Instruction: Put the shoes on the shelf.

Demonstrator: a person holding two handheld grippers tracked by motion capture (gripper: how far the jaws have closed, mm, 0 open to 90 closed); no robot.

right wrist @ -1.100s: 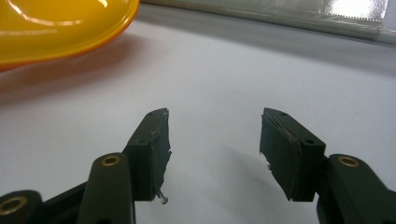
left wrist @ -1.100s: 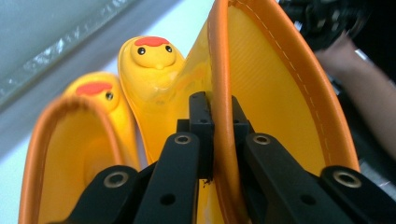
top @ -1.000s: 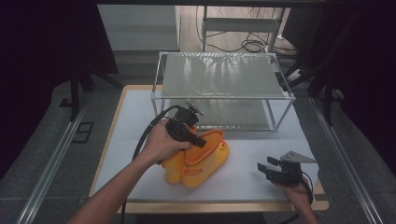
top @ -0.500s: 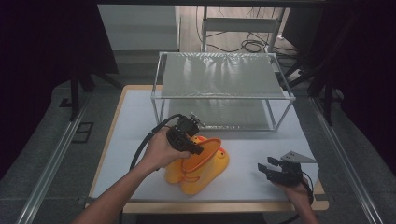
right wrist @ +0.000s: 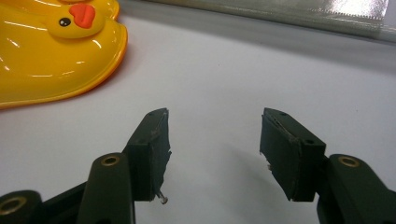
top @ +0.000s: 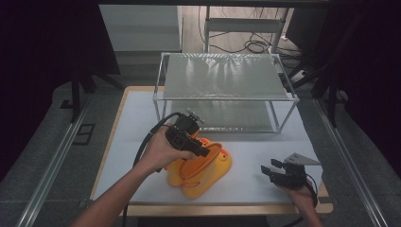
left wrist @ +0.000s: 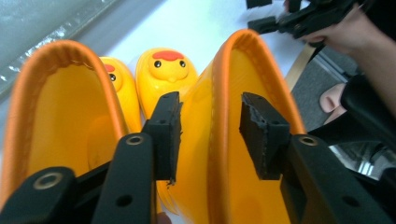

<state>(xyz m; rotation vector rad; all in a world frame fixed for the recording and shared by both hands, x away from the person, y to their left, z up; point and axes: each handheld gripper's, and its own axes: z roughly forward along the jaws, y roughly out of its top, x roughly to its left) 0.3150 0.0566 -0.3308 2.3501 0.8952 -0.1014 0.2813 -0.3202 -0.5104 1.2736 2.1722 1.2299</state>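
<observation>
- A pair of yellow duck-faced rain boots [top: 201, 168] lies on the white table [top: 132, 123], near its front edge and in front of a wire-framed shelf rack [top: 222, 90], toes toward the person's side.
- In the left gripper view the two boot openings face the camera, orange-rimmed, with the duck faces [left wrist: 168, 65] on the toes beyond them. The boots lie side by side and touching, which lets one gripper reach either cuff.
- The left gripper [top: 189, 142] sits over the tops of the boots, held in the person's left hand [top: 163, 151], its cable [top: 149, 137] looping back toward the forearm.
- Its jaws stand moderately apart and straddle the near wall of the right-hand boot's cuff [left wrist: 219, 107]: one pad is outside, in the gap between the boots, the other inside the opening. Neither pad appears to press the rubber yet, so nothing is held; the placement looks like the set-up for pinching that cuff wall, the thinnest and easiest part to grab.
- The right gripper [top: 283, 172] rests low on the table at the front right, well apart from the boots, its jaws wide and empty. In its own view, bare table lies between the pads [right wrist: 154, 140] and a boot toe shows at upper left [right wrist: 60, 46].
- Its position suggests waiting clear of the left hand's work.
</observation>
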